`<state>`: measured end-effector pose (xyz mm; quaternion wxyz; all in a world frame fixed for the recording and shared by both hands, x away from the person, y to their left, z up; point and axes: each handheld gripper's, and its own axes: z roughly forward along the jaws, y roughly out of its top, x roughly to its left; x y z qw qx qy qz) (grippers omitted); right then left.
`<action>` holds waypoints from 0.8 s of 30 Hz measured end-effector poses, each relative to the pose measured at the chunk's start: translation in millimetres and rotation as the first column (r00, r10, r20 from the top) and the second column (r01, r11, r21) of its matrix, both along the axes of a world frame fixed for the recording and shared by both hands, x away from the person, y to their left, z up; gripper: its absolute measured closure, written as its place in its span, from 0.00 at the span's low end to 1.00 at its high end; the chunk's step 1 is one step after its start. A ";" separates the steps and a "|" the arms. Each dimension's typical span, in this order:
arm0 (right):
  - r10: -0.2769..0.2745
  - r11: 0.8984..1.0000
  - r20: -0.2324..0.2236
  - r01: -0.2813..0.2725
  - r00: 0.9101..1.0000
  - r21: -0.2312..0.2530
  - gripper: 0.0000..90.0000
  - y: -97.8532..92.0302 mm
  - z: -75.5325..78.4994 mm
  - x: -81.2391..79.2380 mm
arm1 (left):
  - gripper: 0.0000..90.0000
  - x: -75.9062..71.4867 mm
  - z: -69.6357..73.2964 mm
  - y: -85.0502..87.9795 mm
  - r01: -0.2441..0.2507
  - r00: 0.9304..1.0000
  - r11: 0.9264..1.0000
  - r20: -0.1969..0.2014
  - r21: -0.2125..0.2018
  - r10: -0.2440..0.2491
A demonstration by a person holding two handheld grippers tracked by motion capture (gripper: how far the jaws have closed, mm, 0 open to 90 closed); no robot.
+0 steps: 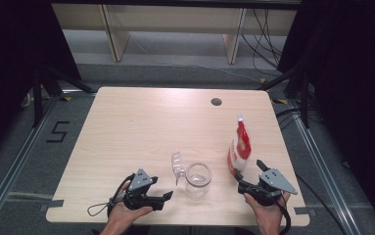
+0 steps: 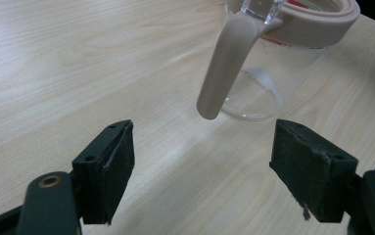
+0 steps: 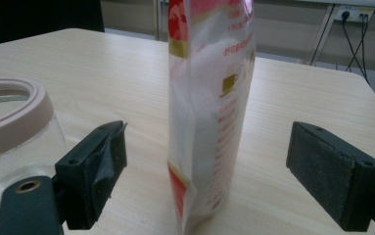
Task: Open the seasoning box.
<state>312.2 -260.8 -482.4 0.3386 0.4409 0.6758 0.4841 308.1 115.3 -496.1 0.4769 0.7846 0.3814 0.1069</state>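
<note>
A clear glass jar (image 1: 198, 179) with a pale pink rim stands near the table's front edge, its hinged lid (image 1: 176, 166) flipped open to the left. My left gripper (image 1: 168, 196) lies just left of it, open and empty; in the left gripper view (image 2: 204, 166) the jar (image 2: 268, 73) and its pink strap (image 2: 224, 68) are a short way ahead. A red and white pouch (image 1: 239, 147) stands upright to the jar's right. My right gripper (image 1: 249, 172) is open, and the pouch (image 3: 209, 98) stands between its jaws, with a gap to each pad.
The light wooden table (image 1: 141, 127) has a round cable hole (image 1: 216, 102) at the back right. The jar (image 3: 9, 112) sits close to the left of the right gripper's left jaw. Cables and shelf legs lie on the floor beyond the table.
</note>
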 end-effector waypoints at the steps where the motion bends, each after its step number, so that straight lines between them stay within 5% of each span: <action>1: -0.007 1.000 0.001 0.007 1.000 0.001 0.18 2.8 -2.4 3.3 | 0.27 -0.1 0.4 -0.3 -0.005 1.000 1.000 0.002 -0.001 0.005; 8: 0.004 1.000 0.039 -0.005 0.999 0.021 0.19 7.9 -10.8 15.5 | 0.27 0.0 2.1 1.6 0.001 1.000 1.000 -0.002 0.000 -0.001; 14: 0.003 0.999 0.011 -0.003 1.000 0.049 0.22 7.5 -18.7 20.2 | 0.27 -1.1 2.4 0.9 0.004 1.000 1.000 0.003 0.009 -0.004; 24: -0.051 0.999 0.034 0.051 0.998 0.012 0.24 10.1 -25.2 33.2 | 0.27 -1.5 2.6 0.0 0.009 1.000 1.000 0.005 0.003 -0.009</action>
